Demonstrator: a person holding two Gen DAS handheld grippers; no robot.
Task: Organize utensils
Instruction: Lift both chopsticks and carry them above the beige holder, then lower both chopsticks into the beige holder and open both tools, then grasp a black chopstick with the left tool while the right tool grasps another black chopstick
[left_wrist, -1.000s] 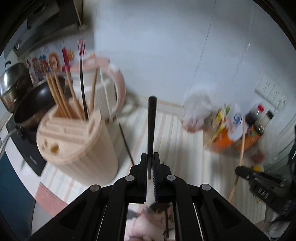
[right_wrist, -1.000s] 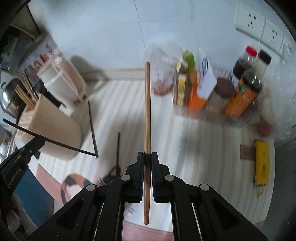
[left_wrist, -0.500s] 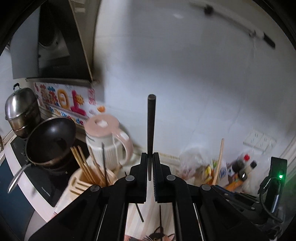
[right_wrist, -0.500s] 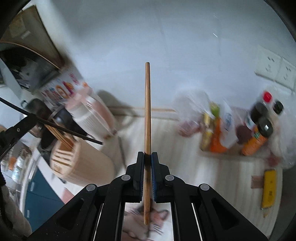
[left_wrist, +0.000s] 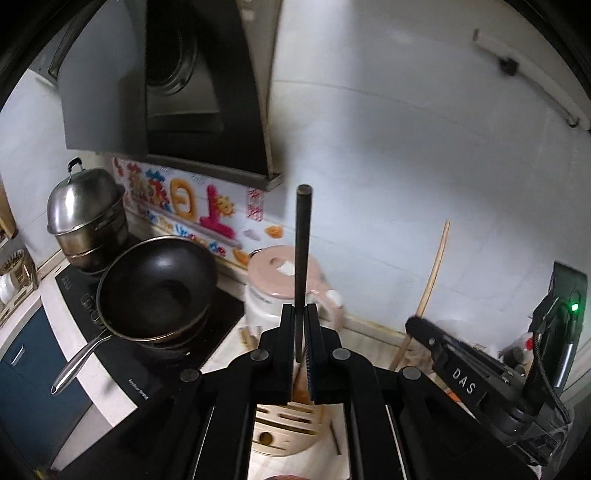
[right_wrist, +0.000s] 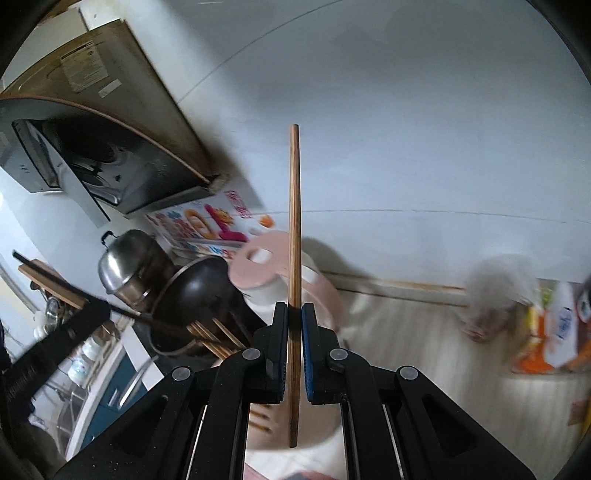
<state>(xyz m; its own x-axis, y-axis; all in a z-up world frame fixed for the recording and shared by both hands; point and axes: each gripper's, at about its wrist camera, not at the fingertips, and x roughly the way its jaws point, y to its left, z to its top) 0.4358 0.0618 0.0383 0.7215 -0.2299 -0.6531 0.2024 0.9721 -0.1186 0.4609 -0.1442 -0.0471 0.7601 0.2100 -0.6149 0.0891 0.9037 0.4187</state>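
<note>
My left gripper (left_wrist: 300, 314) is shut on a black chopstick (left_wrist: 303, 251) that points up and away. It hangs over the beige slotted utensil holder (left_wrist: 284, 424), seen below the jaws. My right gripper (right_wrist: 294, 314) is shut on a wooden chopstick (right_wrist: 294, 221), also upright, above the same holder (right_wrist: 317, 424), where several wooden chopsticks (right_wrist: 214, 336) stand. The right gripper (left_wrist: 436, 332) with its wooden chopstick (left_wrist: 432, 273) shows in the left wrist view; the left gripper (right_wrist: 74, 321) with the black chopstick (right_wrist: 51, 273) shows at the left of the right wrist view.
A pink-lidded kettle (left_wrist: 280, 273) stands behind the holder. A black wok (left_wrist: 155, 288) and a steel pot (left_wrist: 85, 214) sit on the cooktop at left, under a range hood (left_wrist: 166, 81). Bottles and packets (right_wrist: 546, 325) crowd the counter's right side.
Both grippers have risen and tilted upward, each still holding its chopstick. They now sit over the utensil holder, which has slid under the jaws in both views.
</note>
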